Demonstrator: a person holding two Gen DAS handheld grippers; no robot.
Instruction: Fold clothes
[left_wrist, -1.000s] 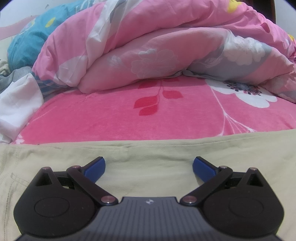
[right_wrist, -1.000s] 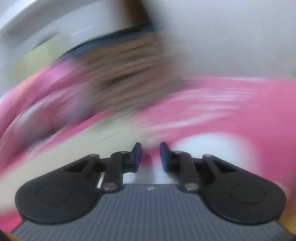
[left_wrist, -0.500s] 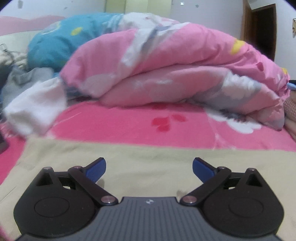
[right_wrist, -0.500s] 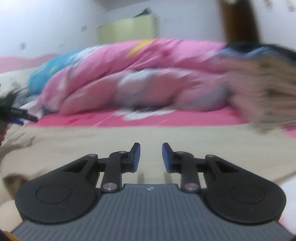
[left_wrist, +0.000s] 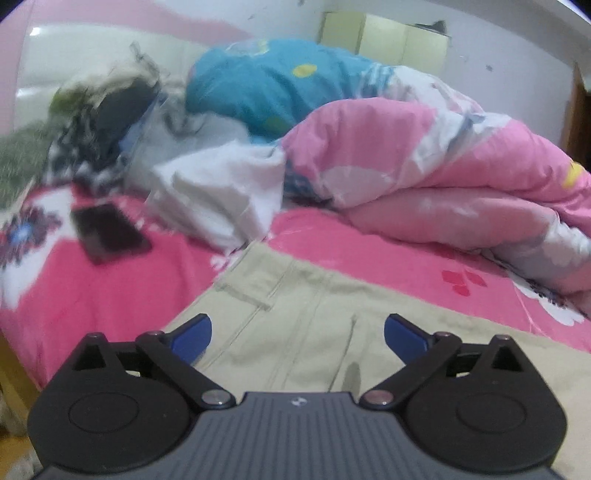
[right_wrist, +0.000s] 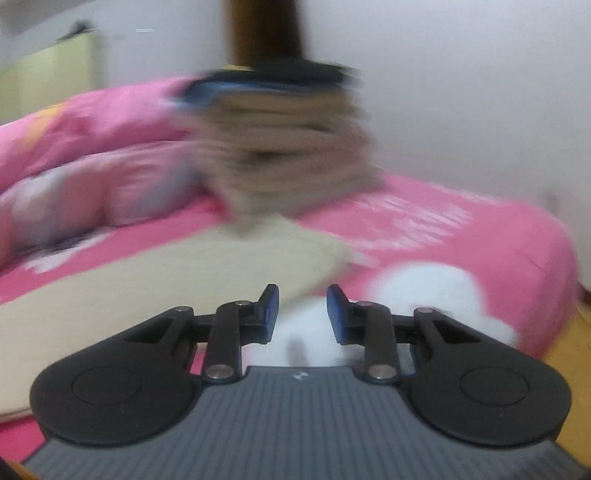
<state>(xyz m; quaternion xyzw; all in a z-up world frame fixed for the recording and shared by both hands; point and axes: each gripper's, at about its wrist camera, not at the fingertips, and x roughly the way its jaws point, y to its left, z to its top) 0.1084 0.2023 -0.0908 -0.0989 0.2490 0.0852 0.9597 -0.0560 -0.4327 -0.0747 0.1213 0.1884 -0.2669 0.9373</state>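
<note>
- We are looking at beige trousers (left_wrist: 310, 314) lying spread flat on a pink bed sheet (left_wrist: 110, 288), directly ahead of both claws.
- We are holding the left claw (left_wrist: 297, 330) wide apart, empty, hovering just above the trousers near a flapped pocket (left_wrist: 245, 291).
- We are holding the right claw (right_wrist: 302, 308) with a narrow gap between its blue pads, nothing between them, over the edge where trousers (right_wrist: 166, 273) meet sheet.
- The right view is smeared by motion; a brownish stack (right_wrist: 288, 155) at the far end of the bed is probably folded clothes, but we cannot be sure.
- Handling, as we are judging it: woven cotton, light, limp, no stiffness of its own; it will be sagging and dragging if lifted by one point. Not slippery, not fragile.
- Grip spots we are favouring: stitched seams, pocket flap, hem or waistband, where the cloth is doubled and thicker. Pinching a single layer risks lifting only the top ply.
- Surroundings: puffy pink quilt (left_wrist: 424, 166), smooth and bulky; blue pillow (left_wrist: 273, 88); crumpled white cloth (left_wrist: 221, 192); dark flat phone (left_wrist: 109, 232) on the sheet, well apart from the trousers.
- The fleecy sheet is looking grippy, so sliding the trousers will likely bunch them.
</note>
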